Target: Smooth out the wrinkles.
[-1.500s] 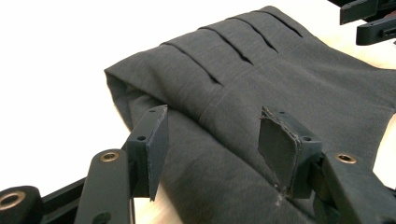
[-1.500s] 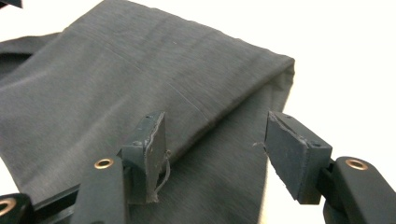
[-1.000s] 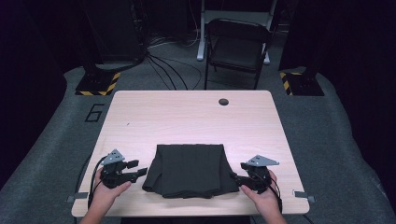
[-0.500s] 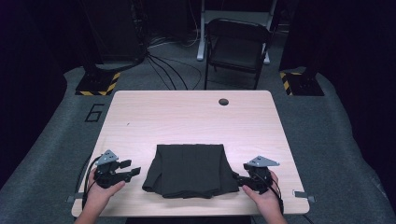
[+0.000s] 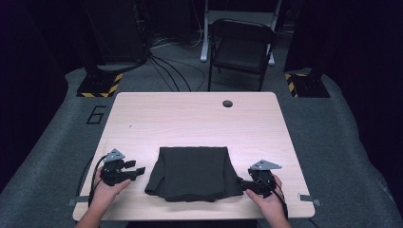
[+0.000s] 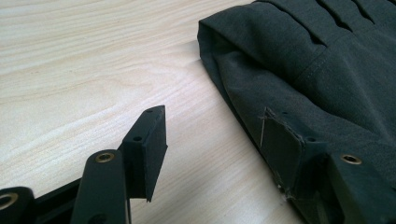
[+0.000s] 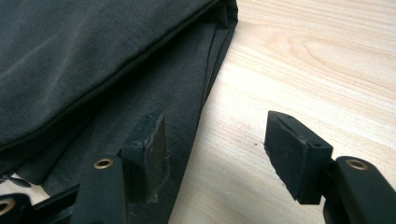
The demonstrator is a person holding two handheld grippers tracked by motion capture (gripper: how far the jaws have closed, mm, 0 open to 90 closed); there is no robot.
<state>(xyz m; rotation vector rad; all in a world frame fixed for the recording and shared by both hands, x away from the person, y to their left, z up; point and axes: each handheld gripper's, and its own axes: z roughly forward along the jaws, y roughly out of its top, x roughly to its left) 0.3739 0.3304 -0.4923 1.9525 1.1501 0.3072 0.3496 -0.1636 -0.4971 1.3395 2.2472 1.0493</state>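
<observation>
While both jaw pairs stand apart, the folded dark garment (image 5: 192, 173) is flanked by left gripper (image 5: 135, 172) and nearer right gripper (image 5: 242, 183) at lower centre.

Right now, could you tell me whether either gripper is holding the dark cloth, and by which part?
Nothing is held: the left gripper and right gripper stand open beside the dark cloth.

High view overlooks the table (image 5: 199, 118); both claw cameras sit close, sharing the folded cloth (image 5: 192, 173)
</observation>
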